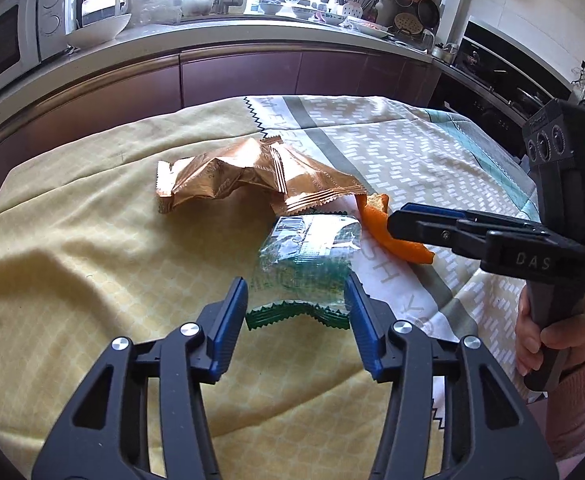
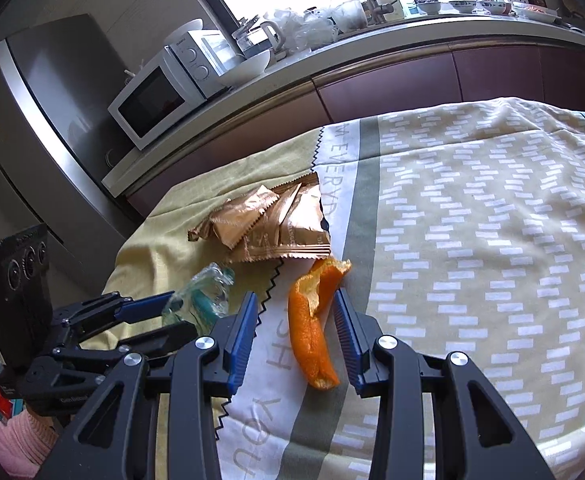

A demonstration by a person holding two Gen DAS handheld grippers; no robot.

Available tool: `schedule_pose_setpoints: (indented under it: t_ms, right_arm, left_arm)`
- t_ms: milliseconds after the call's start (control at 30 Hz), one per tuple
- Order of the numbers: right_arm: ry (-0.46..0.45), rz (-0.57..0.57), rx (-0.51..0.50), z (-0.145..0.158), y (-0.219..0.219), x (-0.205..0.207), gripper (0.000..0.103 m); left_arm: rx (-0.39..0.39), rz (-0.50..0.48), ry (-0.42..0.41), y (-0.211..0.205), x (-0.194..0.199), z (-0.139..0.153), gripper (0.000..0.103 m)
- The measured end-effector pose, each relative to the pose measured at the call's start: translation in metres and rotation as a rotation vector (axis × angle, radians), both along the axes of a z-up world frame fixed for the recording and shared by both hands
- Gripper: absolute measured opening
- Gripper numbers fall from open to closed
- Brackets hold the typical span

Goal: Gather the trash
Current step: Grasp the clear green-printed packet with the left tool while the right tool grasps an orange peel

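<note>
A clear green snack wrapper [image 1: 306, 256] lies bulged on the tablecloth, filling the gap between my left gripper's [image 1: 294, 292] blue pads, which touch both of its side edges. From the right wrist view the wrapper [image 2: 206, 292] stands crumpled between the left gripper's [image 2: 184, 312] fingers. A curled orange peel [image 2: 306, 328] lies between my right gripper's [image 2: 295, 304] pads with a gap on each side. The right gripper [image 1: 398, 220] is open over the peel [image 1: 410, 251]. Two crumpled copper foil wrappers [image 1: 228, 178] [image 2: 284, 224] lie just beyond.
A yellow, green and white patterned tablecloth [image 1: 92, 248] covers the table. Behind it run dark purple cabinets and a counter [image 1: 220, 36] with a microwave [image 2: 152, 100], bowls and dishes. A steel fridge [image 2: 52, 112] stands at the left. A hand in a pink sleeve [image 1: 548, 332] holds the right gripper.
</note>
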State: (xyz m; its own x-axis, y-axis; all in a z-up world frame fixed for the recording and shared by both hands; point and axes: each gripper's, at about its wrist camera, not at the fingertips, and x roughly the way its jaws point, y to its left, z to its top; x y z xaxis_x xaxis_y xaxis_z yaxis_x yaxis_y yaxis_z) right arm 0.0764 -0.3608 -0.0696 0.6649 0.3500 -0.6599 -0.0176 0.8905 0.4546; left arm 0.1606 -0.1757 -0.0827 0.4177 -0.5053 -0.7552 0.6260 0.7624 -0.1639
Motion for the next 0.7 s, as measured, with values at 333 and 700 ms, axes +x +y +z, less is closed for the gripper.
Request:
schedule_pose_setpoints:
  t_ms: [333, 700]
  right_arm:
    - [0.040, -0.006, -0.032, -0.009, 0.006, -0.004, 0.029]
    - [0.047, -0.027, -0.023, -0.008, 0.007, -0.017, 0.016]
  left_arm:
    - [-0.050, 0.055, -0.002, 0.052, -0.021, 0.012, 0.050]
    - [-0.079, 0.155, 0.007, 0.117, -0.030, 0.013, 0.049]
